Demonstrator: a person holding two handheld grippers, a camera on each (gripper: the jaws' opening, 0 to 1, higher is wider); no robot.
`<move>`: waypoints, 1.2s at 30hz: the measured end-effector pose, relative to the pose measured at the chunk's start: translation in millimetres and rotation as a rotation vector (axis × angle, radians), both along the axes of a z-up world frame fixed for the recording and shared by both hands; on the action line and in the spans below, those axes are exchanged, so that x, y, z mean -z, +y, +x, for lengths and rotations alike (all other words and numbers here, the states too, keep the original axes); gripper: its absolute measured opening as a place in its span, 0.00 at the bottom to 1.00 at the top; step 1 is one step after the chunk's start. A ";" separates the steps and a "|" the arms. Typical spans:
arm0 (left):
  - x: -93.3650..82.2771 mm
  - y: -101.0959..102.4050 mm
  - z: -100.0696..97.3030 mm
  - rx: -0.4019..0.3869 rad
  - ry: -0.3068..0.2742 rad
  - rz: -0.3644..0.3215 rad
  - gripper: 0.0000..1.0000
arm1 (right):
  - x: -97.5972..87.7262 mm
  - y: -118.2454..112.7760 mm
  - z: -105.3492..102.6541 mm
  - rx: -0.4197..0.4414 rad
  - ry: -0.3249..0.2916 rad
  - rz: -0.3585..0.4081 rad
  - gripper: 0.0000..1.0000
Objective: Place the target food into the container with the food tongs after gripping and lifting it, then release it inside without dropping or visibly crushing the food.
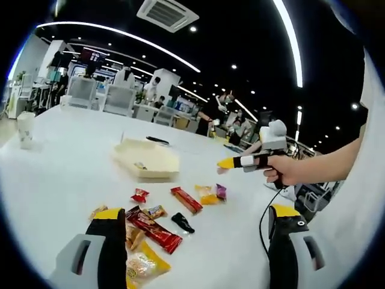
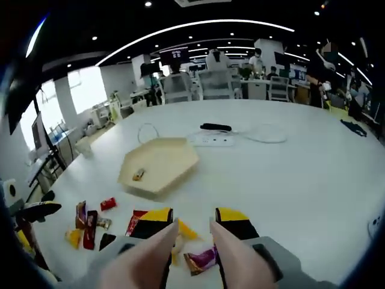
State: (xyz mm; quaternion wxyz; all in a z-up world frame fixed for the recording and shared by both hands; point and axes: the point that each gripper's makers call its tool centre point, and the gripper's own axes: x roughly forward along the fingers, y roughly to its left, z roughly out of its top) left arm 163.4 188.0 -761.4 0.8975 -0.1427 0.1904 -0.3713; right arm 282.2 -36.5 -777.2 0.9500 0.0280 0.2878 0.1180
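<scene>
Long white ceiling light strips (image 1: 287, 36) arc across a dark ceiling, bent by strong fisheye distortion. The broad white table (image 1: 60, 180) reflects them brightly, washing out its far edge. Shadows are soft and faint. Far desks blur; a bright window (image 2: 84, 87) glares at far left.

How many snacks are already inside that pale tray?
1. A single small snack lies on the floor of the pale tray, near its left side in the right gripper view. The other packets sit loose on the table.
</scene>
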 end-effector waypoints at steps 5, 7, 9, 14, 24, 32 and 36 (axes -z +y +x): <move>-4.2 -2.4 -1.8 0.001 -0.036 0.014 0.99 | 7.5 -9.0 -3.9 0.040 0.017 -0.009 0.28; -5.4 -2.7 -2.3 -0.001 -0.049 0.026 0.99 | 9.8 -11.6 -5.0 0.054 0.024 -0.006 0.28; -6.9 -3.7 -2.9 0.003 -0.051 0.024 0.99 | 13.5 -13.8 -6.8 0.068 0.039 0.004 0.28; -16.1 -7.0 -3.9 0.008 -0.092 0.046 0.99 | 20.9 -22.2 -11.3 0.138 0.070 0.048 0.28; -26.7 -6.1 0.4 0.017 -0.165 0.106 0.99 | 32.6 -23.9 -18.4 0.268 0.130 0.159 0.28; -27.0 -3.7 2.6 0.016 -0.167 0.111 0.99 | 40.4 -27.0 -19.1 0.350 0.159 0.166 0.27; -29.6 -1.2 6.7 -0.002 -0.157 0.085 0.99 | 45.2 -33.4 -20.6 0.430 0.176 0.186 0.27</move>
